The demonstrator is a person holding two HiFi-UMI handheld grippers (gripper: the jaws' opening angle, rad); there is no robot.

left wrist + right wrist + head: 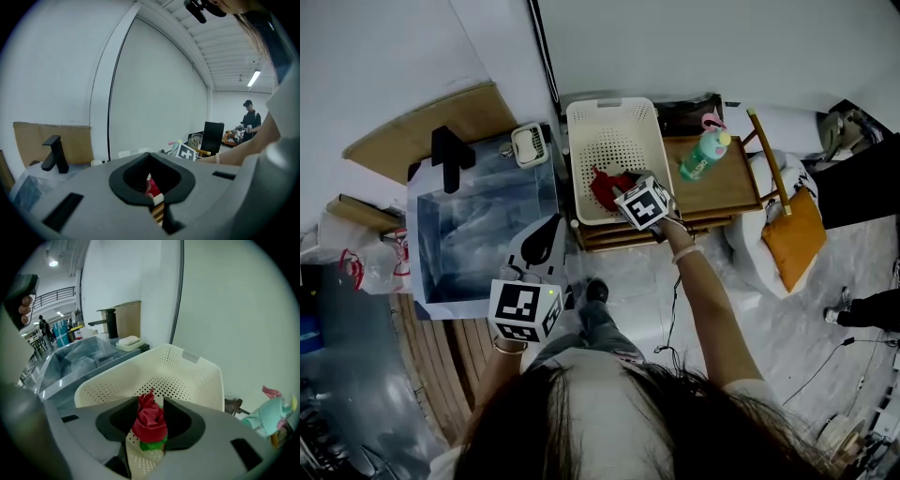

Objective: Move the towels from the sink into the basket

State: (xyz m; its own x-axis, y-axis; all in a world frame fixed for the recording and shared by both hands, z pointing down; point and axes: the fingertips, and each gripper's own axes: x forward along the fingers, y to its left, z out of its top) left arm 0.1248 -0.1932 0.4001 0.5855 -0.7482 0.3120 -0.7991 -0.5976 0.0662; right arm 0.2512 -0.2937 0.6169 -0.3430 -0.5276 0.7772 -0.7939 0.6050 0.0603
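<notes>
A white perforated basket (614,117) stands on a low wooden rack to the right of the sink (419,239). My right gripper (625,190) reaches into the basket's front half. A bunched red towel (151,420) fills the gap between its jaws and touches both. A bit of green cloth (151,445) shows under it. My left gripper (551,225) hangs over the sink's front right corner, its jaws shut with nothing between them. The sink shows only a glossy grey-blue inside, and I see no towel there.
A black faucet (450,155) and a soap dish (530,143) sit at the sink's back. A teal bottle (705,155) stands on a wooden table (727,192) right of the basket. An orange cushion (792,234) lies further right, and a plastic bag (375,267) lies left of the sink.
</notes>
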